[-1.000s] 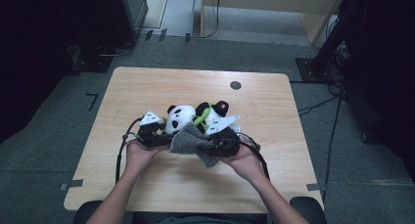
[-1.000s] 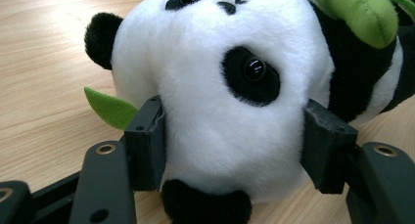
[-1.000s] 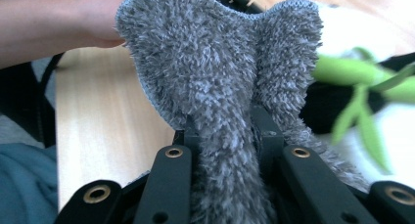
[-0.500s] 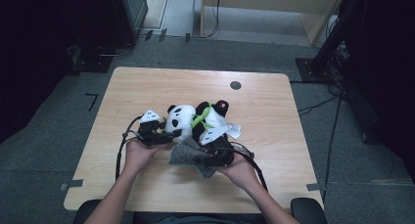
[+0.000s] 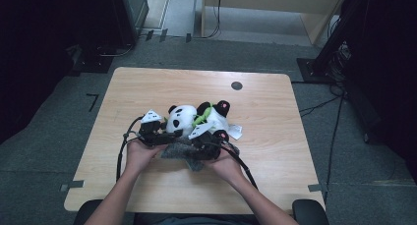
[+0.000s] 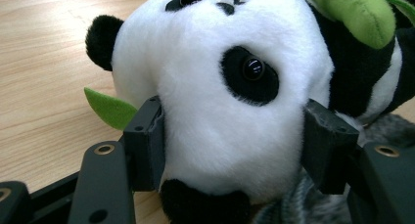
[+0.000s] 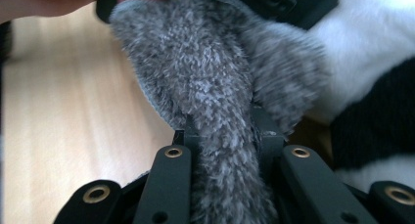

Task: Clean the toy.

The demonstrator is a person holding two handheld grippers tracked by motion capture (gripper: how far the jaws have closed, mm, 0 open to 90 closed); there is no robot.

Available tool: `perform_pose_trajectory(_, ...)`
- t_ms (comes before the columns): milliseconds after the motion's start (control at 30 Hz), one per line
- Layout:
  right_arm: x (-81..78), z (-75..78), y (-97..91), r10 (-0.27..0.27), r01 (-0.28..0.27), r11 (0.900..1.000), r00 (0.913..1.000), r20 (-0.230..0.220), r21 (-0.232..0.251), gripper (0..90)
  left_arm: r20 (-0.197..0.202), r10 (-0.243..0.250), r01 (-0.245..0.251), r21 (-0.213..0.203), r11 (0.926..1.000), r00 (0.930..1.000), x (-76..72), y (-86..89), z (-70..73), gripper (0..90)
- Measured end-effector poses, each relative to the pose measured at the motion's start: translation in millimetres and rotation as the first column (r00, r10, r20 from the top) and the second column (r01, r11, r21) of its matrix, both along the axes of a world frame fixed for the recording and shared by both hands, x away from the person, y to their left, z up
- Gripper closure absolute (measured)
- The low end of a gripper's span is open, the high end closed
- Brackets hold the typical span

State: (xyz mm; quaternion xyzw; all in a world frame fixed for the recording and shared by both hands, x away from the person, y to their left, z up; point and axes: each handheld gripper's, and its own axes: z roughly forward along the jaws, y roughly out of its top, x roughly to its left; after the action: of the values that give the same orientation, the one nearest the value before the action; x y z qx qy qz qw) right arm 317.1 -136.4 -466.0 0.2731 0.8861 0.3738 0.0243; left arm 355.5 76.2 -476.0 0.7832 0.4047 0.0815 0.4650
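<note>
Here, my left gripper (image 5: 156, 134) has its fingers (image 6: 144, 143) clamped on the head of the black-and-white plush panda (image 5: 196, 121), one pad on each side of the white face, the fur bulging between them. The panda lies on its side near the middle of the pale wooden tabletop (image 5: 275, 136), head toward my left hand (image 5: 140, 154), with a green plush bamboo stalk (image 5: 201, 118) across its chest and a green felt leaf (image 6: 110, 109) poking out beside its head.

My right gripper (image 5: 206, 140) sits just beside the panda's body, on the side nearest me. Its fingers (image 7: 188, 133) are closed on a fuzzy grey cloth (image 5: 184, 151), a fold of which is pinched tight between them in the right gripper view. The cloth spreads out against the panda's underside, touching its white and black fur, and reaches as far as my left gripper.

A small dark round disc (image 5: 236, 85) lies on the tabletop well beyond the panda.
</note>
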Motion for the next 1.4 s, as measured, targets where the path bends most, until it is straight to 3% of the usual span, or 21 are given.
perform_pose_trajectory(233,4.1,-2.8,-3.7,-0.035,0.035,0.9994,0.9989,0.032,0.005,74.1,0.003,0.004,-0.004,0.0,1.0,1.0,-0.8,-0.7,-0.6,36.2)
perform_pose_trajectory(500,-5.6,1.7,-28.8,-0.099,0.098,0.9951,0.9914,0.086,0.009,74.3,0.005,-0.002,0.002,0.004,1.0,1.0,-1.4,-1.3,-0.9,36.2)
perform_pose_trajectory(967,-25.0,9.1,-59.2,-0.14,0.143,0.9897,0.9785,0.151,-0.007,74.5,0.008,-0.01,0.01,0.008,0.9999,0.9999,-1.5,-1.5,-1.3,36.4)
perform_pose_trajectory(1133,-28.2,10.6,-86.0,-0.184,0.179,0.9826,0.9748,0.126,0.05,74.5,0.009,-0.012,0.012,0.01,0.9999,0.9999,-1.7,-1.6,-1.2,36.5)
perform_pose_trajectory(1400,-35.0,11.5,-109.3,-0.213,0.208,0.9769,0.9697,0.12,0.047,74.5,0.008,-0.014,0.013,0.01,0.9999,0.9999,-1.4,-1.2,-1.3,36.5)
